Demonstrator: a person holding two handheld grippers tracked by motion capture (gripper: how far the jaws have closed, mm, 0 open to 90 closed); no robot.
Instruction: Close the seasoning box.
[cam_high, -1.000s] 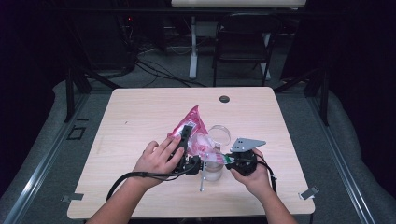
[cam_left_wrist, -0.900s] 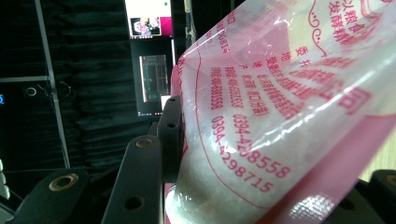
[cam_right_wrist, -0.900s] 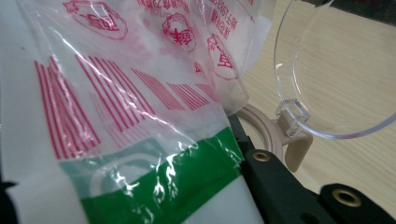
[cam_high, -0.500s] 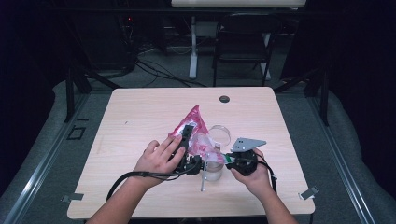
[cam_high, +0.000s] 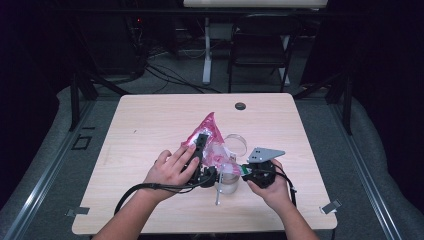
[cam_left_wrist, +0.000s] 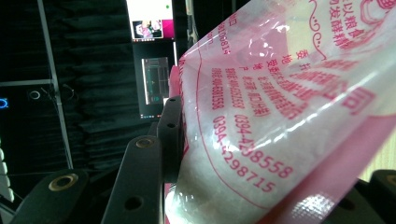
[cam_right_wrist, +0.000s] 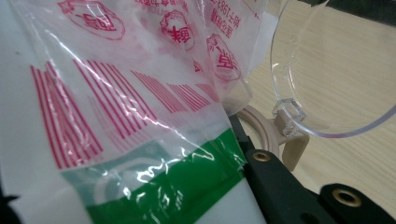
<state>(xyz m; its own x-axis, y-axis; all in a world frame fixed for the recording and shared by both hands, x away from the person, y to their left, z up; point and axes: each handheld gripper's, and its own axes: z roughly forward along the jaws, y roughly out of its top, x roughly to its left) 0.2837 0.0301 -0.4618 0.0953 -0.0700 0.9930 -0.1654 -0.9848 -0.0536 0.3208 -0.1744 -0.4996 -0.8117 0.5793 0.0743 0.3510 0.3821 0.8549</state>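
Right now I have the pink-and-clear printed plastic bag (cam_high: 210, 137) near the middle of the light wooden table (cam_high: 150, 120), a little toward the near edge, its peak pointing at the far edge. My left gripper (cam_high: 201, 150) lies along the bag's left side; in the left gripper view its left jaw presses flat against the bag (cam_left_wrist: 280, 116) and the other jaw sits low at the right with the film between them, so I read it as pinching the bag. My right gripper (cam_high: 250, 171) comes in from the bag's near right end; in the right gripper view the green-banded bottom of the bag (cam_right_wrist: 140, 140) lies across the jaws, but I cannot tell whether they are closed on it. Just beside the bag on its right sits a clear round plastic lid (cam_high: 235, 144) on a beige handle (cam_right_wrist: 289, 140). A small black disc (cam_high: 240, 106) lies near the far edge. Room is widest along the left edge and the far left corner
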